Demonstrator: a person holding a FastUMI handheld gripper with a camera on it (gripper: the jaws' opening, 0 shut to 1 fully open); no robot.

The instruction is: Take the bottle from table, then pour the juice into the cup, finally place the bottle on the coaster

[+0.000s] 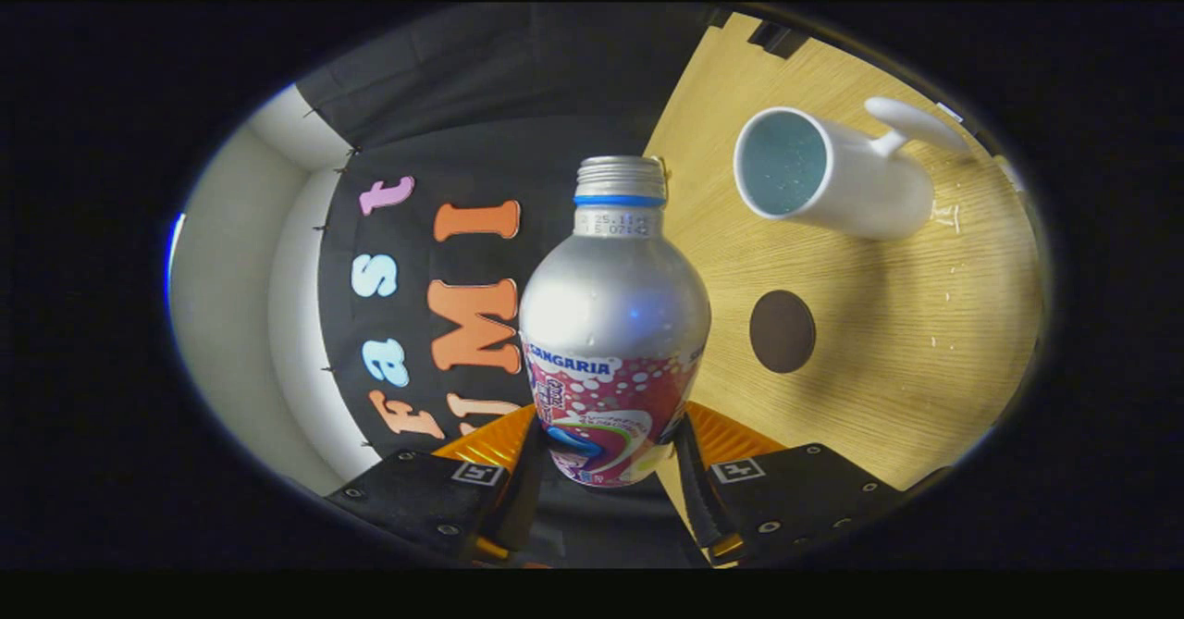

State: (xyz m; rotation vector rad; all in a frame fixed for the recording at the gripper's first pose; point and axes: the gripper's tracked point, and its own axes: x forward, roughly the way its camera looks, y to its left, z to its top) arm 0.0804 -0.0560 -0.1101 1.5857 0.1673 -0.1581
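Observation:
My gripper (606, 448) is shut on the lower body of a silver bottle (615, 314) with a red and white label, one finger pressing on each side. The bottle has a blue neck ring and a bare threaded mouth, and I hold it off the table. The whole view is rolled, so the wooden table (906, 360) stands like a wall beside the bottle. A white cup (832, 179) with a blue inside and a handle sits on the table beyond the bottle's neck, apart from the mouth. A dark round coaster (783, 330) lies bare on the table beside the bottle's shoulder.
Small drops or specks (948, 216) glint on the wood near the cup's base. The black booth cloth (481, 92) and a pale wall (231, 304) lie behind the bottle on the other side. Bare wood runs past the coaster.

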